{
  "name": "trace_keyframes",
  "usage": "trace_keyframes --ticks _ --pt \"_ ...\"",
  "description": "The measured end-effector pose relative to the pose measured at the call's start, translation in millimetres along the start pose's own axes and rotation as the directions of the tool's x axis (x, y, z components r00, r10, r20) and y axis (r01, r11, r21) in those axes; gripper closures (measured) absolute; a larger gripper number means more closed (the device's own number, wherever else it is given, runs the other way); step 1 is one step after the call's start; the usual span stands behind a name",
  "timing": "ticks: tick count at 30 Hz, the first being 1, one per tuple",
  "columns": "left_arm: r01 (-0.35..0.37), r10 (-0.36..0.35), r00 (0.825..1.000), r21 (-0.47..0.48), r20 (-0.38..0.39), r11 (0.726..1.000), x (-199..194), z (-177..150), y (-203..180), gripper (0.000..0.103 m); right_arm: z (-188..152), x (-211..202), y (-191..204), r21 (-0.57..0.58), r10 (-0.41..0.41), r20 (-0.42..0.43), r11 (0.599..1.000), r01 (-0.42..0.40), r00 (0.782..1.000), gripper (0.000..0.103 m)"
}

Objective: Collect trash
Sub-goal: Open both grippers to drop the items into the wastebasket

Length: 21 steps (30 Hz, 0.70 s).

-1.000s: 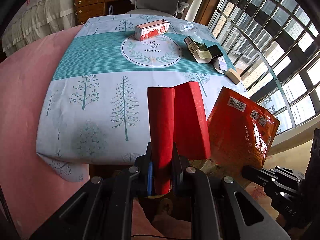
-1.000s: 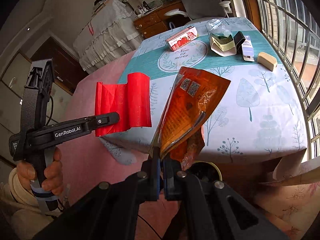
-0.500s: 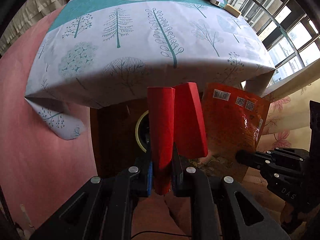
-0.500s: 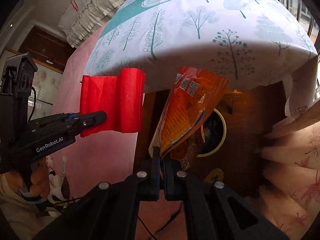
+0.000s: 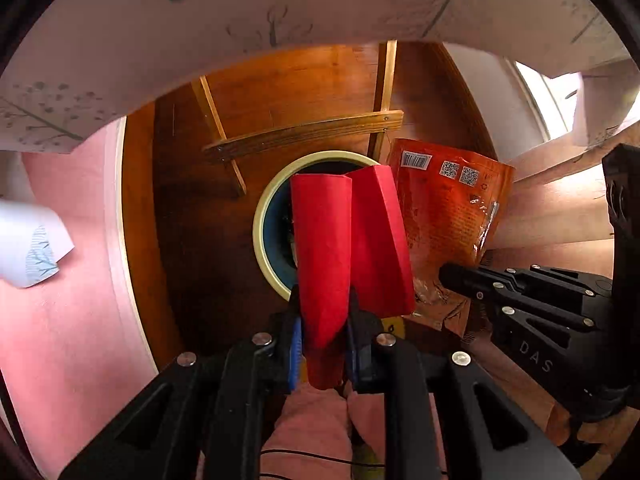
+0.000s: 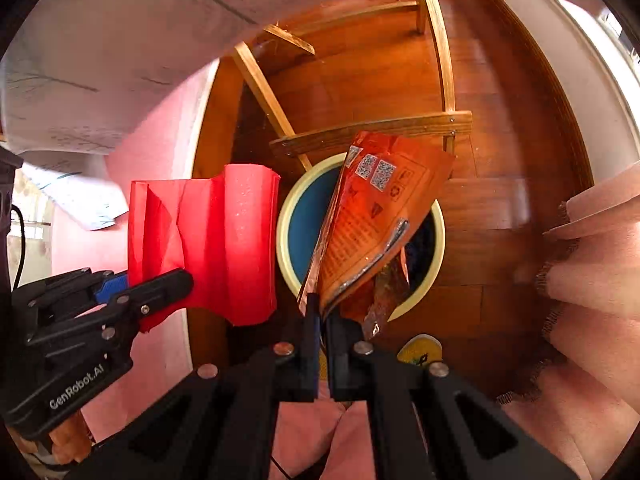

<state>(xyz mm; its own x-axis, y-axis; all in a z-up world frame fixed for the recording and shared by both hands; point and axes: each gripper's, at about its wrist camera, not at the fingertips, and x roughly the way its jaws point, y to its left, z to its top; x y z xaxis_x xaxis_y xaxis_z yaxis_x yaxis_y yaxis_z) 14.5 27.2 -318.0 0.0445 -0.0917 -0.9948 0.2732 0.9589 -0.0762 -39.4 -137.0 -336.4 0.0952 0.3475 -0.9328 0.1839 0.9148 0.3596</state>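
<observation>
The white tree-printed tablecloth [image 5: 280, 4] overhangs the top of both views, above a brown wooden floor [image 6: 500, 208] and the light wooden table frame [image 5: 304, 134]. On the floor stands a round waste bin with a cream rim and blue inner wall [image 6: 304, 224]; its dark contents cannot be made out.

The folded red paper sheet [image 5: 324, 248], creased into upright pleats, hangs over the bin's near edge. The left gripper [image 5: 322, 344] has the sheet's lower end between its blue-padded fingers [image 5: 295, 344]; the jaws are opening, the pads appearing to touch the paper still.

The orange foil snack bag [image 6: 372, 220], torn open, printed with two QR codes, hangs directly over the bin mouth. The right gripper [image 6: 323, 344] is clamped tight on its lower edge.

Only the left wrist view shows the bag's barcode [image 5: 416, 159]. Only the right wrist view shows the red sheet's full width, the bag's silver lining, and a yellow object [image 6: 420, 350] on the floor beside the bin.
</observation>
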Motion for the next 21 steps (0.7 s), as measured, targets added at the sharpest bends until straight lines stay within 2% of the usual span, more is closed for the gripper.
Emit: trace_keyframes --ticks 2,3,4,5,6,8,13,21 --pt "-0.014 0.014 1.0 0.012 0.007 1.0 24 4 3 0.081 5 30 -11 0.013 0.007 -0.021 1.0 -0.006 1.0 0.097" --pt "-0.017 0.017 1.0 0.018 0.008 1.0 35 6 5 0.071 8 42 -18 0.027 -0.002 -0.033 1.0 0.003 0.999 0.097" --pt "-0.019 0.018 1.0 0.02 0.001 1.0 45 8 7 0.046 10 54 -24 0.04 -0.017 -0.048 0.999 0.019 0.999 0.096" --pt "-0.016 0.016 1.0 0.015 -0.002 1.0 53 10 10 0.032 12 65 -28 0.049 -0.023 -0.058 0.998 0.026 0.998 0.089" --pt "-0.006 0.006 1.0 0.001 0.011 1.0 58 14 13 0.02 12 74 -30 0.057 -0.028 -0.06 0.998 0.031 0.998 0.072" --pt "0.001 0.0 0.999 -0.018 0.037 1.0 64 17 23 0.02 12 86 -35 0.064 -0.032 -0.043 0.997 0.035 0.999 0.051" --pt "-0.037 0.039 0.997 -0.033 0.059 0.999 68 21 32 0.013 8 90 -46 0.1 -0.022 -0.002 0.995 0.022 1.0 0.05" --pt "-0.077 0.077 0.997 -0.012 0.031 0.997 38 18 41 0.013 0 45 -26 0.162 -0.015 0.051 0.987 0.007 0.999 0.05"
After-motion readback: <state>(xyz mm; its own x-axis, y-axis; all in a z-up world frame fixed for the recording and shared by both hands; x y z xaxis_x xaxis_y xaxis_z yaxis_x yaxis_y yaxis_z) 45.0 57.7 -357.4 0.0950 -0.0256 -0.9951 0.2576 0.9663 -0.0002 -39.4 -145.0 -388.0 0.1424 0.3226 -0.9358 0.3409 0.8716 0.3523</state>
